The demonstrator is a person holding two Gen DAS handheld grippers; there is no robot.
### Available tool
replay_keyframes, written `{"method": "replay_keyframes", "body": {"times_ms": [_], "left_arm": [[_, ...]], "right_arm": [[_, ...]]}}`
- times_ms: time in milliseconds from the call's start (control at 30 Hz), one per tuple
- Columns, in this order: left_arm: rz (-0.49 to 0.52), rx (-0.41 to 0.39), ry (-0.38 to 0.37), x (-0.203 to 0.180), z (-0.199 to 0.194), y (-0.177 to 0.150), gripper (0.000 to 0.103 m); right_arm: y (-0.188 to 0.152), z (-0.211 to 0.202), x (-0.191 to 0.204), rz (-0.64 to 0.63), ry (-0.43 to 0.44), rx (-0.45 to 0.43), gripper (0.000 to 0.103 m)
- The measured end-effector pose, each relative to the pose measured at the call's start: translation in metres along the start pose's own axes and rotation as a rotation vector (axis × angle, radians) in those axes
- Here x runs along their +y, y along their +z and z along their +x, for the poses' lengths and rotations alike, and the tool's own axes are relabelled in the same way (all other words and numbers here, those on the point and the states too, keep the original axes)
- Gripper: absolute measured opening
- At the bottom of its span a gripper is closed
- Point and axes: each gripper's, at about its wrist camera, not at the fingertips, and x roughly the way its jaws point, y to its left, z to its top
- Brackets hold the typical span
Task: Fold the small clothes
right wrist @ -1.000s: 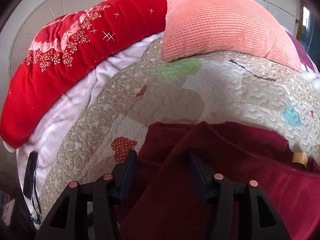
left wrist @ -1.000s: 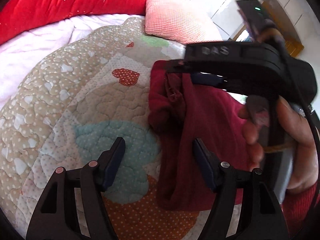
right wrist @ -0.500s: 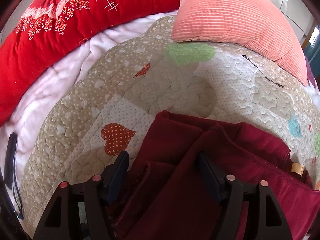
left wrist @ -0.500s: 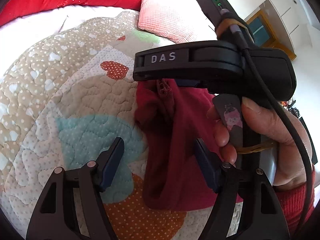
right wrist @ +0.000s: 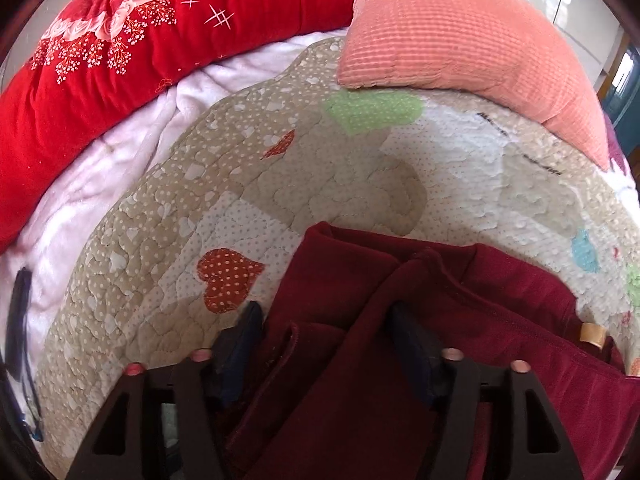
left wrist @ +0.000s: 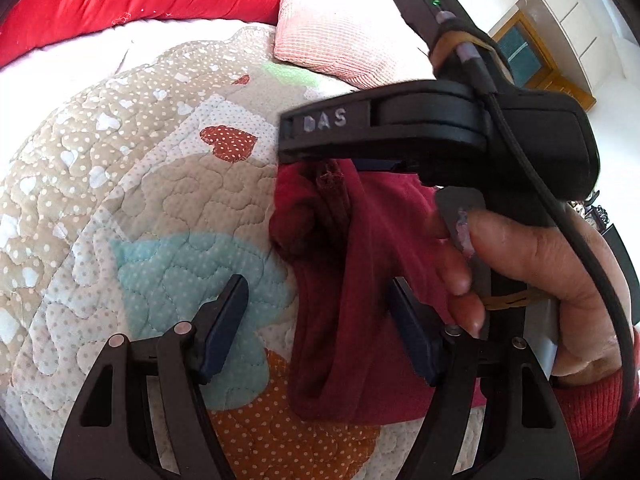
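A dark red garment (left wrist: 360, 280) lies bunched on a patchwork quilt (left wrist: 140, 200). My left gripper (left wrist: 316, 312) is open just above the quilt, with the garment's left edge between its fingers. My right gripper (right wrist: 324, 336) is open, and folds of the garment (right wrist: 360, 300) lie between its fingers. In the left wrist view the right gripper's black body (left wrist: 440, 136) and the hand holding it hover over the garment's far end. A tan label (right wrist: 594, 334) shows at the garment's right edge.
A pink ribbed pillow (right wrist: 460, 32) lies at the far end of the quilt. A red floral blanket (right wrist: 120, 40) and a white blanket (right wrist: 100, 168) lie to the left. A dark cable (right wrist: 20, 320) lies at the far left edge.
The right gripper has lowered onto the garment, and cloth folds have bunched between its fingers. The left gripper has stayed about in place, open.
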Motion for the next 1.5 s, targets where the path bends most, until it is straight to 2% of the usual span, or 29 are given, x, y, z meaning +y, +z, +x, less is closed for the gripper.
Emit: {"method": "replay_keyframes", "body": {"times_ms": [67, 167, 233, 267, 300, 333, 400, 500, 567, 633, 700, 833, 900, 1000, 1100, 1133, 1200, 1267, 1400, 1500], "left_arm": [[0.005, -0.009, 0.007, -0.005, 0.003, -0.001, 0.072], [0.004, -0.020, -0.046, -0.015, 0.008, -0.002, 0.070], [0.000, 0.003, -0.118, -0.020, 0.012, -0.003, 0.047], [0.007, 0.012, -0.119, -0.024, 0.014, -0.003, 0.041], [0.022, 0.012, -0.118, -0.029, 0.014, -0.004, 0.028], [0.038, 0.004, -0.117, -0.036, 0.012, -0.005, 0.022], [0.065, -0.030, -0.123, -0.052, 0.000, -0.007, 0.022], [0.130, -0.079, -0.159, -0.087, -0.020, -0.012, 0.022], [0.170, -0.084, -0.187, -0.115, -0.027, -0.013, 0.022], [0.215, -0.072, -0.207, -0.145, -0.026, -0.015, 0.022], [0.265, -0.060, -0.222, -0.171, -0.022, -0.020, 0.022], [0.339, 0.000, -0.257, -0.220, 0.000, -0.037, 0.022], [0.380, 0.032, -0.268, -0.243, 0.015, -0.050, 0.022], [0.440, 0.051, -0.232, -0.264, 0.036, -0.060, 0.022], [0.460, 0.062, -0.195, -0.264, 0.048, -0.061, 0.022], [0.469, 0.060, -0.182, -0.263, 0.048, -0.063, 0.022], [0.477, 0.051, -0.162, -0.252, 0.041, -0.068, 0.022], [0.464, 0.054, -0.162, -0.242, 0.031, -0.067, 0.022], [0.454, 0.016, -0.175, -0.216, -0.003, -0.063, 0.022], [0.454, -0.060, -0.119, -0.200, -0.019, -0.057, 0.022]], "right_arm": [[-0.003, -0.006, -0.002, -0.013, 0.011, -0.026, 0.034], [-0.009, -0.019, -0.008, -0.026, 0.040, -0.078, 0.021], [-0.013, -0.034, -0.017, -0.023, 0.078, -0.133, 0.018], [-0.015, -0.042, -0.023, -0.010, 0.106, -0.155, 0.018], [-0.017, -0.049, -0.029, 0.004, 0.129, -0.174, 0.017], [-0.019, -0.060, -0.037, 0.022, 0.157, -0.197, 0.017], [-0.025, -0.082, -0.056, 0.057, 0.215, -0.247, 0.016], [-0.038, -0.116, -0.082, 0.086, 0.252, -0.304, 0.016], [-0.049, -0.139, -0.104, 0.108, 0.271, -0.342, 0.015], [-0.063, -0.161, -0.127, 0.140, 0.266, -0.377, 0.014], [-0.077, -0.180, -0.147, 0.162, 0.242, -0.408, 0.006], [-0.106, -0.215, -0.189, 0.221, 0.180, -0.456, 0.000], [-0.121, -0.225, -0.211, 0.258, 0.164, -0.462, 0.000], [-0.146, -0.227, -0.242, 0.316, 0.166, -0.438, 0.000], [-0.166, -0.209, -0.257, 0.343, 0.223, -0.389, 0.000], [-0.170, -0.204, -0.257, 0.347, 0.250, -0.380, 0.002], [-0.177, -0.190, -0.254, 0.358, 0.306, -0.370, 0.014], [-0.176, -0.176, -0.249, 0.380, 0.340, -0.357, 0.051], [-0.164, -0.138, -0.237, 0.447, 0.464, -0.300, 0.055], [-0.156, -0.114, -0.230, 0.486, 0.487, -0.275, 0.064]]}}
